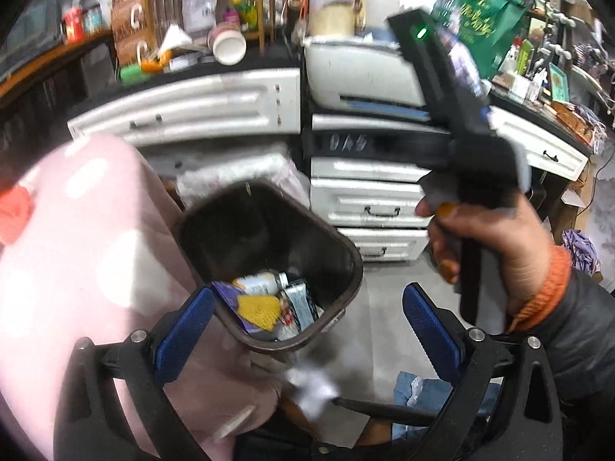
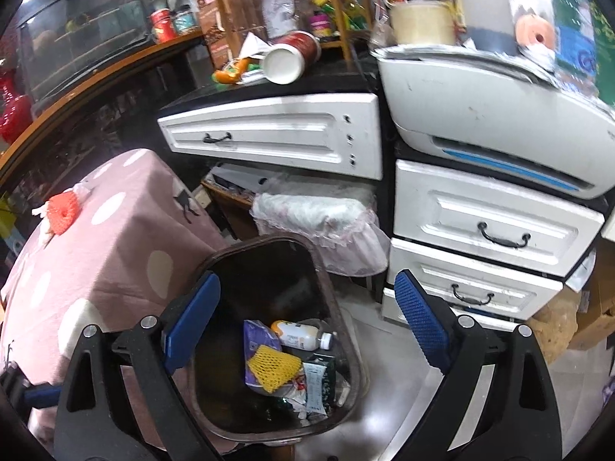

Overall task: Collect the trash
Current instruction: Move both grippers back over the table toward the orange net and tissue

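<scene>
Dark brown plastic bin (image 2: pixel 276 342), a rounded rectangle with a raised lip, standing on the smooth grey floor (image 2: pixel 388 415). At its bottom lies the collected trash: a yellow foam net sleeve (image 2: pixel 271 368), a pale plastic bottle (image 2: pixel 301 336) lying on its side behind the sleeve, a purple wrapper (image 2: pixel 259 336) and crumpled printed packets (image 2: pixel 315 382).

Left of the bin, and touching its rim in both views, hangs a soft pink cloth with white dots (image 2: pixel 100 238); an orange foam net ring (image 2: pixel 63 211) rests on top of it. Behind the bin sits a lace-edged translucent cover (image 2: pixel 323 219), and beyond that white panelled drawers (image 2: pixel 496 226) with dark curved handles. The floor right of the bin is bare.

The right gripper (image 2: pixel 307 326) hangs above the bin mouth, its blue ribbed pads (image 2: pixel 421 322) spread wide with nothing between them. The left gripper (image 1: pixel 307 326) is likewise spread and empty, above the bin's near rim. A hand (image 1: pixel 492 249) in an orange knitted cuff holds the right tool's black handle, right of the bin.
</scene>
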Demonstrator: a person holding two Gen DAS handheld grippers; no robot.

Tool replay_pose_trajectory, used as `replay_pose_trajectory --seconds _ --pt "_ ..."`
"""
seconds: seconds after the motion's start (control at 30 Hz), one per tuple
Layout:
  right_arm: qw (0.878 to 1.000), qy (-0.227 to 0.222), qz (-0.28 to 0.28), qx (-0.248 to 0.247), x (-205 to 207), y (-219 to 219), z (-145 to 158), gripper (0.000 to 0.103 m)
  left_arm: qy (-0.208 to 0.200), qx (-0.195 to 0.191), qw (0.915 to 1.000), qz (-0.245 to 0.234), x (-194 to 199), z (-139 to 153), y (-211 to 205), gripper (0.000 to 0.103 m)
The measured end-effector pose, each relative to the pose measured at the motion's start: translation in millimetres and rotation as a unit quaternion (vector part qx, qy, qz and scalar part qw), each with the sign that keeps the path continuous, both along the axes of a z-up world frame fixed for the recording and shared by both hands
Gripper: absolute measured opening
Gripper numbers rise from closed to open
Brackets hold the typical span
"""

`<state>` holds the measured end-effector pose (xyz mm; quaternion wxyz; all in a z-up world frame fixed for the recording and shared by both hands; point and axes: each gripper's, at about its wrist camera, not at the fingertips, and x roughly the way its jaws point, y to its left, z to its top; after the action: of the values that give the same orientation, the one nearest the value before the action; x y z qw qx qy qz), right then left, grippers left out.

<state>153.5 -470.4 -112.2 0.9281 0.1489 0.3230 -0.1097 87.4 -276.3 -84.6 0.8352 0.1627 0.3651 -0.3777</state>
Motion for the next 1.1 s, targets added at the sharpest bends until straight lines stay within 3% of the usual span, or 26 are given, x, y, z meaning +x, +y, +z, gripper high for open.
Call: replay_pose_trajectory --seconds 0.23,0.57,0.8,1.1 --pt "0.998 -0.027 0.051 -0.016 4 35 26 0.096 -0.03 -0.021 0.9992 0.015 1 29 35 0.097" --pt "0.989 -0.038 0.138 -0.034 19 102 54 0.096 -0.076 -0.019 0.9932 0.086 31 58 101 0.098" --pt "0.979 -0.038 0.196 -0.034 41 148 68 0.096 -0.092 -0.009 0.9849 0.147 73 67 144 0.097" --pt "0.96 -0.021 0.276 -0.04 81 213 76 0.096 -0.081 0.006 0.9694 0.232 131 62 210 0.097"
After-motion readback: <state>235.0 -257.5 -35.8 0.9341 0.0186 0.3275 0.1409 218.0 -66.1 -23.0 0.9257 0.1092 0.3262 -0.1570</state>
